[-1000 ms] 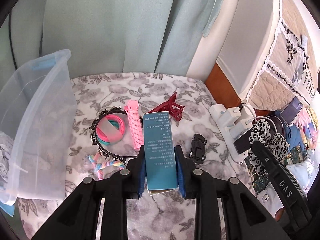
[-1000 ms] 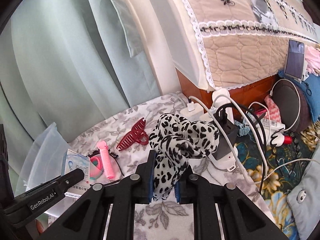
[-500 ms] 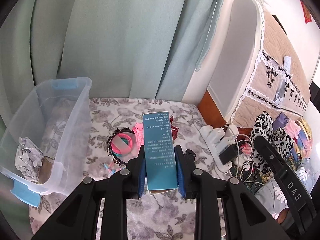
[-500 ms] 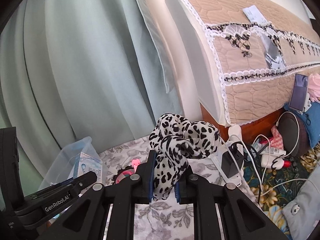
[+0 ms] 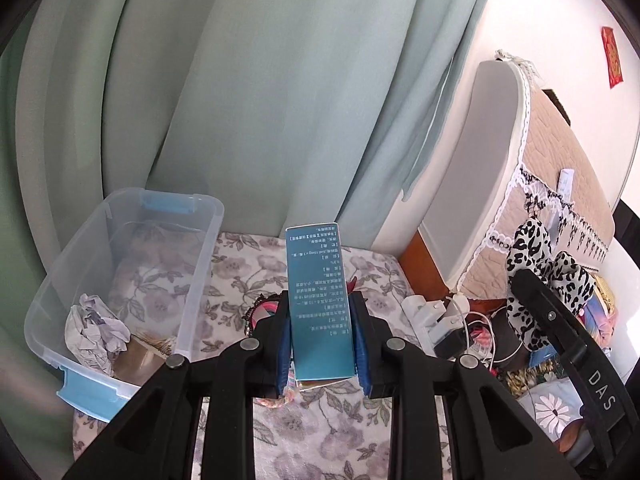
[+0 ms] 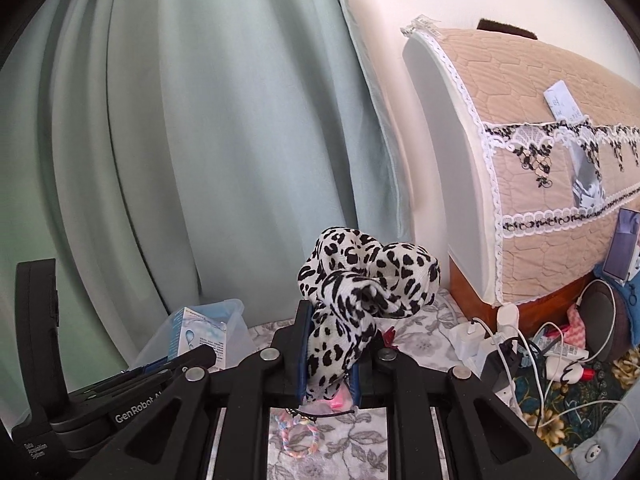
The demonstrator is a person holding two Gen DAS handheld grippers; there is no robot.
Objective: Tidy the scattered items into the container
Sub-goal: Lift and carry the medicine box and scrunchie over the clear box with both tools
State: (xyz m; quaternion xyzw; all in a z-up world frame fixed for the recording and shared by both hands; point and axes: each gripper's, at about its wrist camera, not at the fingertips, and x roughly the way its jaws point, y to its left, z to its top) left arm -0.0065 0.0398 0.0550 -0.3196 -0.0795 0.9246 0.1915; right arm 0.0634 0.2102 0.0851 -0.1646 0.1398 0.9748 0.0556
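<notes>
My left gripper (image 5: 320, 320) is shut on a teal box (image 5: 318, 300) and holds it upright above the floral cloth. The clear plastic bin (image 5: 200, 264) stands to its left, with crumpled paper (image 5: 96, 332) inside. My right gripper (image 6: 328, 344) is shut on a leopard-print scrunchie (image 6: 360, 280), which also shows at the right of the left wrist view (image 5: 532, 248). Pink hair bands (image 5: 266, 308) lie behind the box, mostly hidden. A pastel braided band (image 6: 298, 436) lies under the right gripper. The bin (image 6: 232, 320) and box (image 6: 196, 336) show at the left of the right wrist view.
A white power strip (image 5: 424, 308) with chargers and cables lies at the right edge of the cloth. A quilted padded headboard (image 6: 540, 160) and cluttered items stand at the right. Green curtains (image 5: 240, 100) hang behind the bin.
Both grippers have risen, each still holding its item. The bin now shows wholly to the left below the left gripper, and the loose items on the cloth sit lower and farther away.
</notes>
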